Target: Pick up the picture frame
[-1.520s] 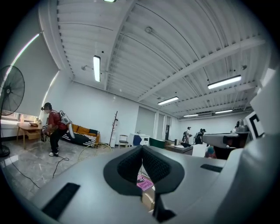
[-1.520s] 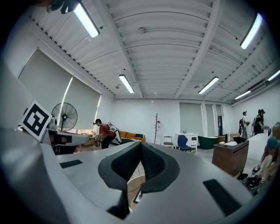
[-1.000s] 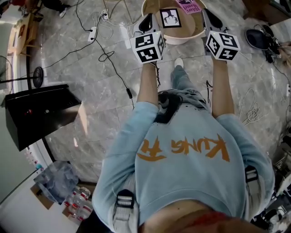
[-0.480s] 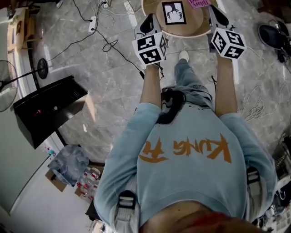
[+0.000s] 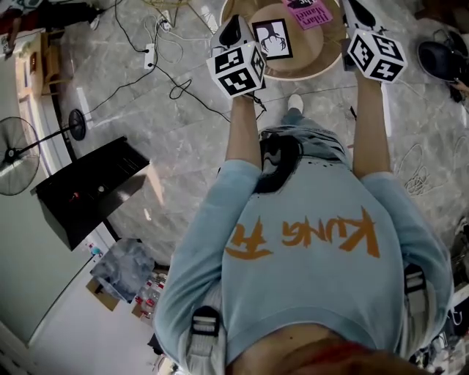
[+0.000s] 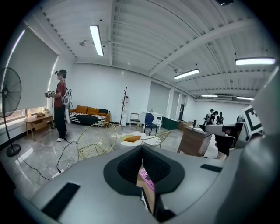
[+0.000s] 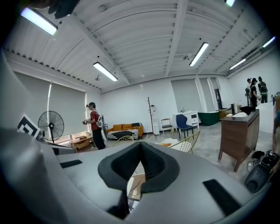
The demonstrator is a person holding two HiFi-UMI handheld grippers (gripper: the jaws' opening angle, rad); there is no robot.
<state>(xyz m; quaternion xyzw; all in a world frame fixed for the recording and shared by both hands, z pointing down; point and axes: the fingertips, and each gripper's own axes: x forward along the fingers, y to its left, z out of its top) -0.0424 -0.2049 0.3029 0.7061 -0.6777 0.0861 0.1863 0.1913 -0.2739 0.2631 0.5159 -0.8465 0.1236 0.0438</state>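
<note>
A black picture frame [image 5: 271,39] with a dark figure on white lies flat on a round wooden table [image 5: 308,62] at the top of the head view. A pink card [image 5: 308,12] lies beside it. My left gripper [image 5: 233,33] is shut and empty, at the table's left rim, left of the frame. My right gripper [image 5: 357,15] is shut and empty at the table's right side. In the left gripper view the left gripper [image 6: 142,151] has its jaws together, with the pink card [image 6: 146,180] and the table below them. The right gripper [image 7: 140,148] likewise shows closed jaws.
Cables and a power strip [image 5: 150,55] cross the marble floor left of the table. A black box [image 5: 88,187] and a standing fan [image 5: 18,157] are at the left. A person [image 6: 59,105] stands far off, near wire chairs [image 6: 96,140] and a sofa.
Both grippers have moved forward toward the round table, which now sits closer and lower in the head view. Their jaws stayed shut throughout.
</note>
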